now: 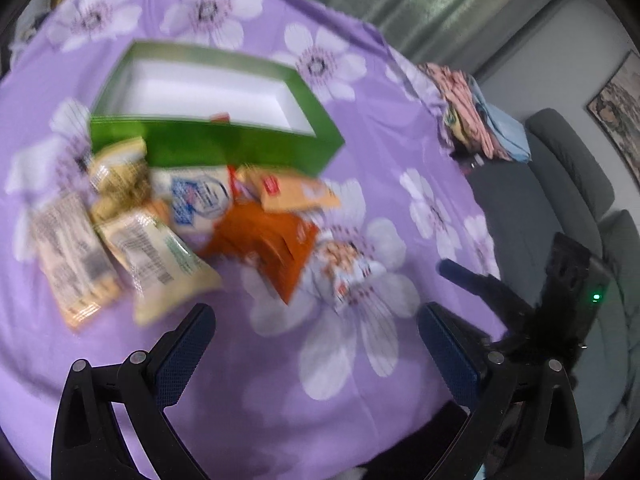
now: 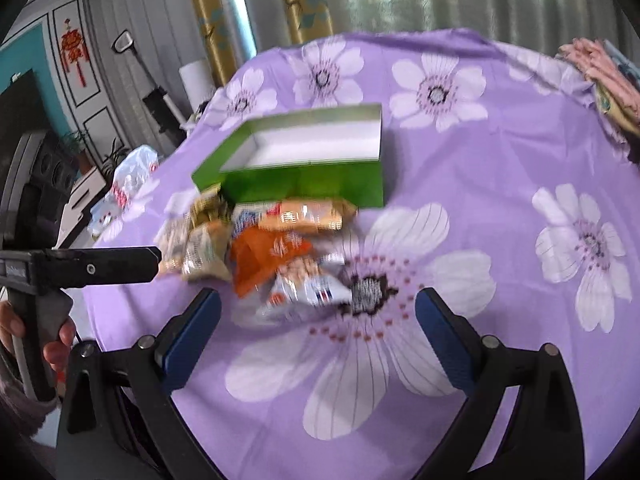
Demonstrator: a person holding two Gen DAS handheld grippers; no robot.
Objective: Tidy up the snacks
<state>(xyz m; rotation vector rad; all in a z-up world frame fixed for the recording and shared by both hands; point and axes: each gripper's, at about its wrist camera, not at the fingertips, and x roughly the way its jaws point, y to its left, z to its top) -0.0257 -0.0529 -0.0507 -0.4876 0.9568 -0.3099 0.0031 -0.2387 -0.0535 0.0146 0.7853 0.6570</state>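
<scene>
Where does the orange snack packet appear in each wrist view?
Left wrist: orange packet sits centre, below the green box.
Right wrist: orange packet sits left of centre, below the same box.
Shared landmark: the green box.

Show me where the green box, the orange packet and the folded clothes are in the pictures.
green box (image 2: 320, 186): right wrist view, on its front green wall.
orange packet (image 1: 264, 240): left wrist view, middle of its orange face.
folded clothes (image 1: 472, 116): left wrist view, on the pink top layer.
</scene>
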